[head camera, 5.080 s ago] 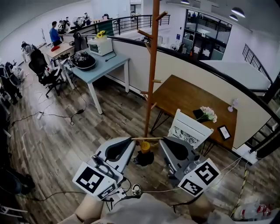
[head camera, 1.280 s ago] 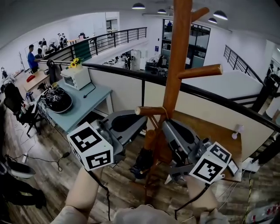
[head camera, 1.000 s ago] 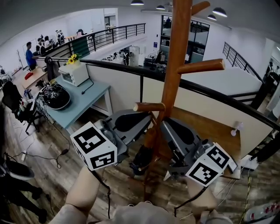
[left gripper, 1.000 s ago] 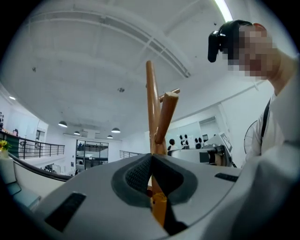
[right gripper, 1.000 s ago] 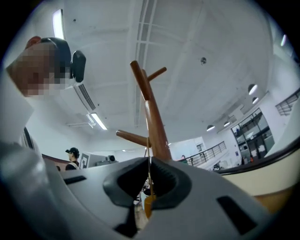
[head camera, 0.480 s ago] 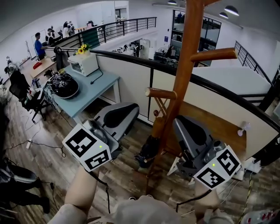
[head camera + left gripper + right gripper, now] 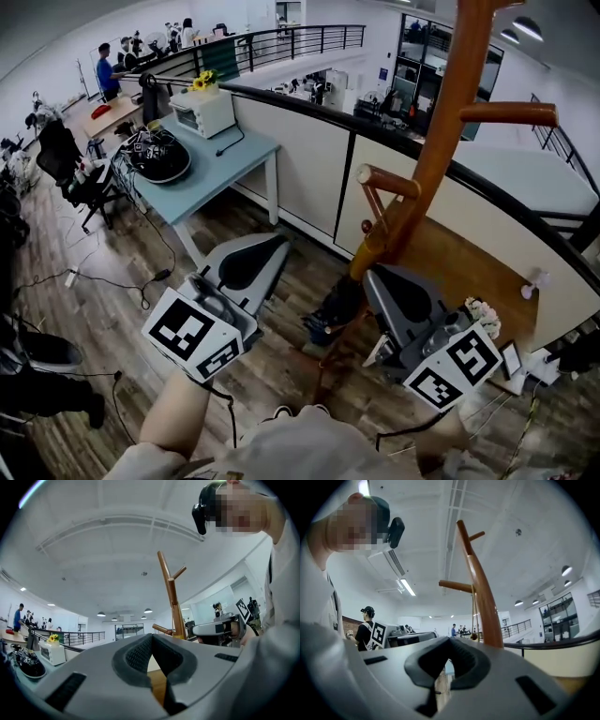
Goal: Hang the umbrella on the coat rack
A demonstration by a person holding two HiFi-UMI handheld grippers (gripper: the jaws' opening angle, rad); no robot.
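Observation:
The brown wooden coat rack [image 7: 441, 122] rises at the right of the head view. The dark folded umbrella [image 7: 336, 305] hangs by a thin strap from the rack's lower peg [image 7: 389, 180], close to the pole. My left gripper [image 7: 274, 247] is left of the umbrella, apart from it, with its jaws shut and nothing between them. My right gripper [image 7: 377, 278] is just right of the umbrella, also shut and holding nothing. In the left gripper view, the rack [image 7: 169, 595] stands beyond my left gripper [image 7: 151, 641]. In the right gripper view, the rack [image 7: 480, 588] stands beyond my right gripper [image 7: 449, 644].
A blue-grey table [image 7: 220, 164] with a toaster oven [image 7: 203, 111] and a dark helmet-like thing stands at the left. A white partition with a black rail [image 7: 309, 141] runs behind the rack. Beyond it is a wooden table [image 7: 469, 272] with flowers. Cables lie on the wooden floor [image 7: 103, 281].
Both grippers have drawn back and down from the rack. The umbrella stays hanging from the lower peg. The head view has shifted, so the rack now sits further right.

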